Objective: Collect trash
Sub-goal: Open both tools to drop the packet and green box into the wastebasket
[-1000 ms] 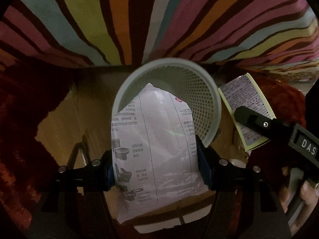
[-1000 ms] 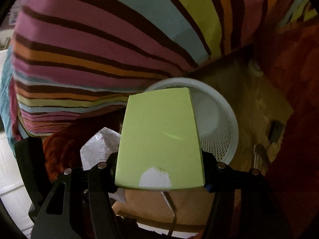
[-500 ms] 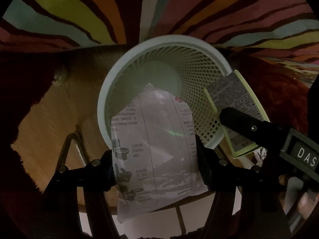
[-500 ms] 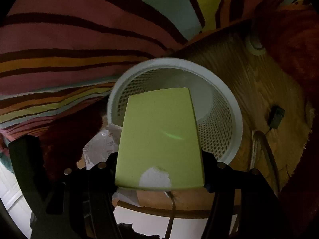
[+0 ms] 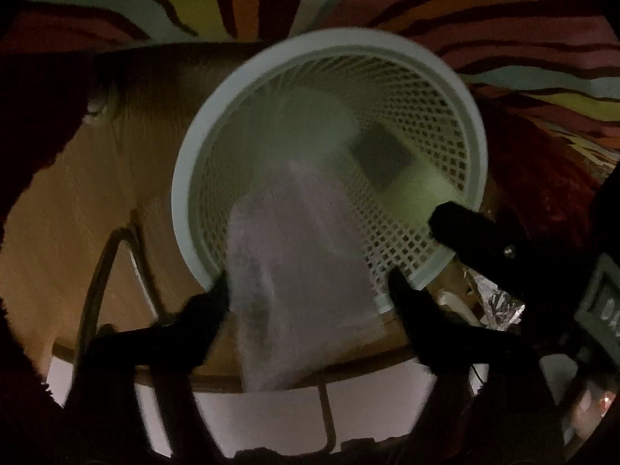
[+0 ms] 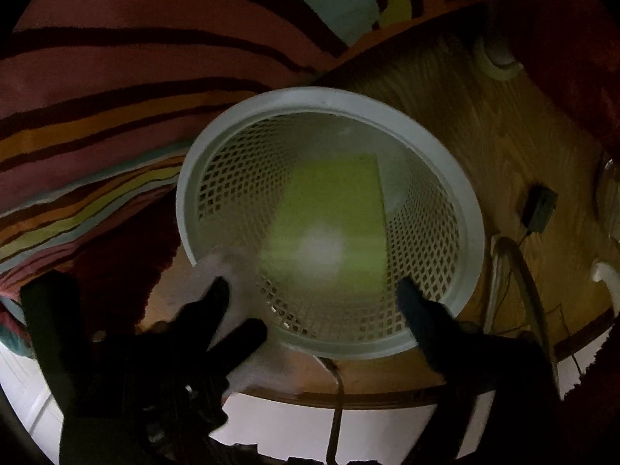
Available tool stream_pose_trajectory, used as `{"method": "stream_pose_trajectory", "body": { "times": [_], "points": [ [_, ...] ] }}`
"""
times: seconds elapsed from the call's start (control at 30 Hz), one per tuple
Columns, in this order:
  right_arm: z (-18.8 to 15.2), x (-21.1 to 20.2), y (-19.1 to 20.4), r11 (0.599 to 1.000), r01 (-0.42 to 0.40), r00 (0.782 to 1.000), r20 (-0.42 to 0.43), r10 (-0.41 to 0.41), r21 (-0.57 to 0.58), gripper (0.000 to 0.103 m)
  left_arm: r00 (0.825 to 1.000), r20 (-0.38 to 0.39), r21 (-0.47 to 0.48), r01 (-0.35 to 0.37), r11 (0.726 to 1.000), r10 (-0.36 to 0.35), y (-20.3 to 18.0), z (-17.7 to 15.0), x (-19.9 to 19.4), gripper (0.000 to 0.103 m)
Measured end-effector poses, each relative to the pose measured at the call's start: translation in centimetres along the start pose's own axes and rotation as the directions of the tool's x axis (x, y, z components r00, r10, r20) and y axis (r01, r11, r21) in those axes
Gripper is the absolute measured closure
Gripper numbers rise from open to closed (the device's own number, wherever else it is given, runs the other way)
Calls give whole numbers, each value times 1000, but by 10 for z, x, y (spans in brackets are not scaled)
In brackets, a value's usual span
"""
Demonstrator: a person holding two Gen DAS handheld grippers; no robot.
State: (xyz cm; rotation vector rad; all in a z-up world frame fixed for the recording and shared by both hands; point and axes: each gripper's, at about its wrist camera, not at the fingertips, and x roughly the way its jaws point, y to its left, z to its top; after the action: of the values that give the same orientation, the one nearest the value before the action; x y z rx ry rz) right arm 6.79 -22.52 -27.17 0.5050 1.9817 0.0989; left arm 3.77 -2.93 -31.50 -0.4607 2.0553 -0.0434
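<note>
Two pieces of trash were being dropped at once into the white mesh basket (image 6: 461, 209) on the wooden floor (image 6: 503, 147), next to the striped rug (image 6: 116, 77). Left tongs (image 5: 310, 290) had jaws opening, spread wide; the white plastic wrapper (image 5: 298, 271) sat blurred between them, its upper end already over the basket's rim, and the pads did not look to press on it, so I read it as let go and sliding in. Right tongs (image 6: 314, 294) were opening too, jaws wide, nothing pinched; the yellow-green card (image 6: 333, 213) was blurred inside the basket, below the fingertips, apparently falling toward the bottom. In the left view a dim greenish shape deep in the basket was probably that same card; too blurred to be sure. Step in hand: release into the bin, pretty much done for both items. Something foil-like (image 5: 496, 302) lay on the floor just beside the basket on the right tongs' side; can't tell what it was. Next move, as a judgement: lift both tongs clear of the rim without knocking the light basket, check the wrapper went fully in and didn't hang on the edge, then go for more trash, maybe that foil bit. A cable and adapter (image 6: 538, 209) lay near the basket, best avoided.
</note>
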Motion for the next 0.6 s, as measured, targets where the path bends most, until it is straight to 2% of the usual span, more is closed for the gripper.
{"method": "stream_pose_trajectory", "body": {
  "times": [0.4, 0.6],
  "points": [
    [2, 1, -5, 1000, -3, 1000, 22, 2, 16, 18, 1000, 26, -9, 6, 1000, -5, 1, -1, -4, 15],
    [-4, -5, -5, 1000, -3, 999, 40, 3, 10, 18, 999, 42, -53, -15, 998, 17, 14, -2, -9, 15]
  ]
}}
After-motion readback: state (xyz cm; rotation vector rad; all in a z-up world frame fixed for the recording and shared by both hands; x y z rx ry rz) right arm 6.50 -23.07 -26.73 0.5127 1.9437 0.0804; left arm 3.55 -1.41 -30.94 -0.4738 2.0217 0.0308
